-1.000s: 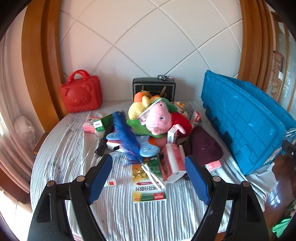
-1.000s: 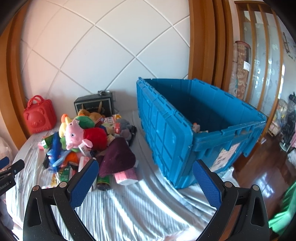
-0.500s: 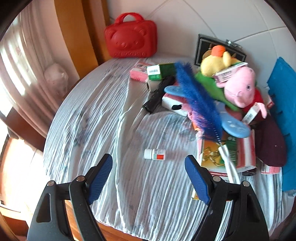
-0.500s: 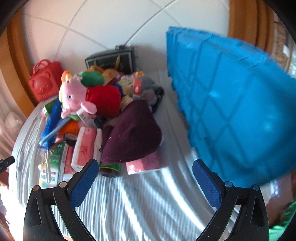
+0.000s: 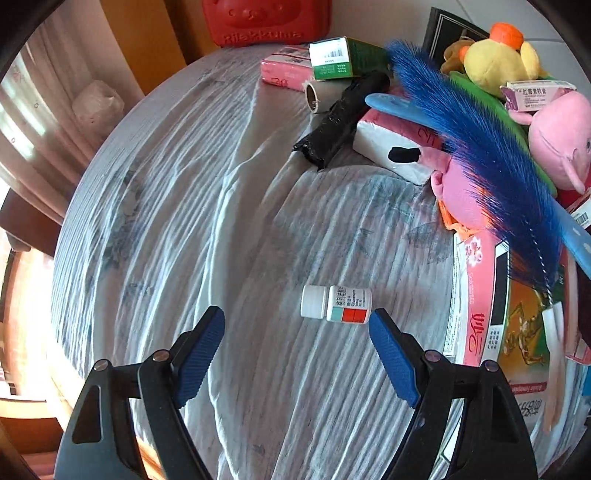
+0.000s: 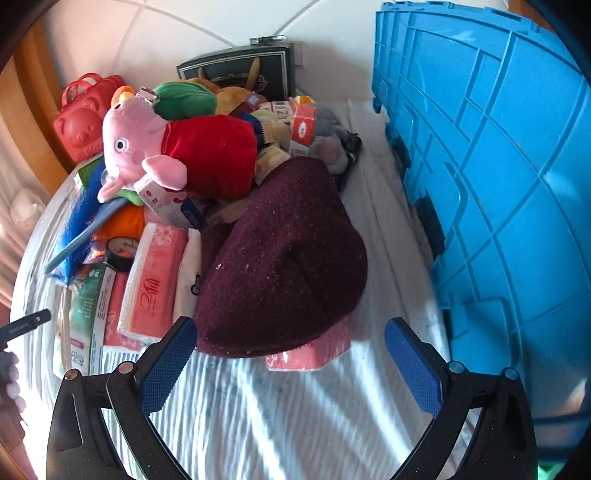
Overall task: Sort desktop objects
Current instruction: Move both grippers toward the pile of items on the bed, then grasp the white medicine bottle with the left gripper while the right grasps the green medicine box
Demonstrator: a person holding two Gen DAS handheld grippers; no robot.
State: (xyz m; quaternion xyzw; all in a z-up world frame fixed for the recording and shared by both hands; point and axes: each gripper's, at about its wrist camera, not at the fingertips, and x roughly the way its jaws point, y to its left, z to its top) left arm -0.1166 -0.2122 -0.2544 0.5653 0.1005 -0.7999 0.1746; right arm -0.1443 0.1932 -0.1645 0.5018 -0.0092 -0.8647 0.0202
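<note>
Both claws are wide open and hold nothing. On the left claw (image 5: 296, 319), the blue pads (image 5: 201, 354) sit low over a striped white cloth (image 5: 207, 192). A small white pill bottle (image 5: 335, 304) lies on its side on the cloth. It has a white cap and a label with teal and red on it. The bottle lies between the two tips, nearer the right-hand one and just beside it. It does not touch either pad.

Past the bottle is a big pile of things. A long blue feather toy (image 5: 476, 147) lies across the pile. Under it is a pink tissue pack (image 5: 402, 142), and beside that a black roll (image 5: 343, 120). A green and white box (image 5: 341, 59) and a red bear case (image 5: 266, 18) sit farther back. A yellow plush duck (image 5: 495, 64) and a pink pig plush (image 5: 557, 142) lie on the right.

From the right wrist view, the right claw (image 6: 290, 341) points at a dark purple knit hat (image 6: 284, 266). The hat lies on top of a pink pack (image 6: 310, 356), and its edge is close to the left pad, though I cannot tell if they touch. The pink pig plush (image 6: 136, 144) in a red dress lies behind the hat. A big blue crate (image 6: 498, 177) stands on the right, beside the pile.
</note>
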